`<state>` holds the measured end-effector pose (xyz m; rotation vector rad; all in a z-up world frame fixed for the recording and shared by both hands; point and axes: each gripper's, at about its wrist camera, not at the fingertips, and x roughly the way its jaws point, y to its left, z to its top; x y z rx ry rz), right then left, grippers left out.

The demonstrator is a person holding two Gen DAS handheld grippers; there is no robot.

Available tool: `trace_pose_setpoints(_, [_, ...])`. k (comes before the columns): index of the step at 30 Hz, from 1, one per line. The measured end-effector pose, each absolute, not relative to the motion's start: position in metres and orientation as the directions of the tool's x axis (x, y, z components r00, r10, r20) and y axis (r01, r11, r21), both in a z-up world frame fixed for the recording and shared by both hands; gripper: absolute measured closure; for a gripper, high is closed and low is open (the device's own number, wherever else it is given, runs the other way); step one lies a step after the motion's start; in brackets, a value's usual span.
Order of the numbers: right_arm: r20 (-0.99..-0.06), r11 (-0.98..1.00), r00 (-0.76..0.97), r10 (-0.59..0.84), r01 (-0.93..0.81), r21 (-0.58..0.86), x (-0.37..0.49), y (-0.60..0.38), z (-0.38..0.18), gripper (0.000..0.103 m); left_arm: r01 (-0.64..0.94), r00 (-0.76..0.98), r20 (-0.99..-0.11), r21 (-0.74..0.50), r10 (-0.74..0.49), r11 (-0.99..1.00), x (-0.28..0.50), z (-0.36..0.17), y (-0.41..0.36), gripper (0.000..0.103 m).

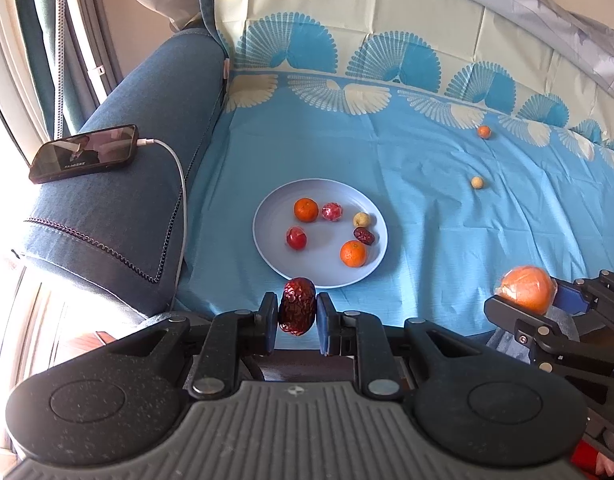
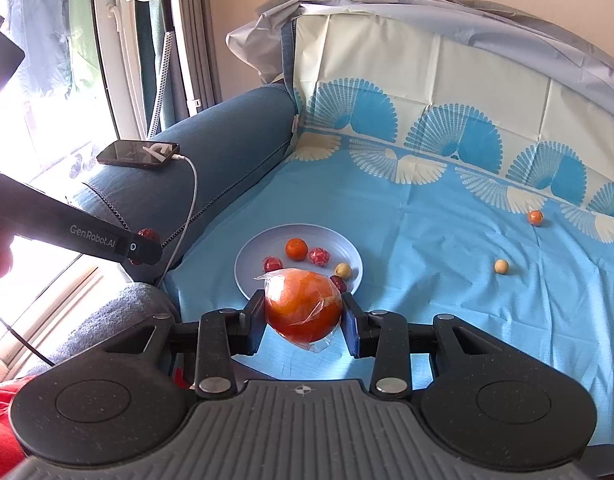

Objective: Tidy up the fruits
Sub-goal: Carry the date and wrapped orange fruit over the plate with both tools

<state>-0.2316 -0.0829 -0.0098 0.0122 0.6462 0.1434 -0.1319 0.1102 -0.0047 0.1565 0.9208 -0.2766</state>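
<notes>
The left tool (image 1: 297, 316) pinches a wrinkled dark-red oval jujube (image 1: 297, 306) just near of the pale blue round plate (image 1: 267, 216), its long axis upright, one end pointing down at the blue patterned cloth (image 1: 427, 200). The right tool (image 2: 303, 316) grips a large film-wrapped orange (image 2: 303, 306) over the plate's near rim. Slippery film (loose at the bottom) could let it drop and scatter the fruit on the plate.

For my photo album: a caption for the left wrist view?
Left tongs grip a red date near the plate of fruit.
</notes>
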Motion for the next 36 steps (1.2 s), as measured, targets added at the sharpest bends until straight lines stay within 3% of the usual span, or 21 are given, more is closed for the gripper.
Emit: trace_pose_setpoints(36, [-0.642, 0.993, 0.757, 0.121, -0.102, 0.067, -0.211, -0.087, -0.022, 0.063, 0.279, 0.565, -0.810, 0.012, -0.154, 0.960, -0.108, -0.011, 0.114, 0.081])
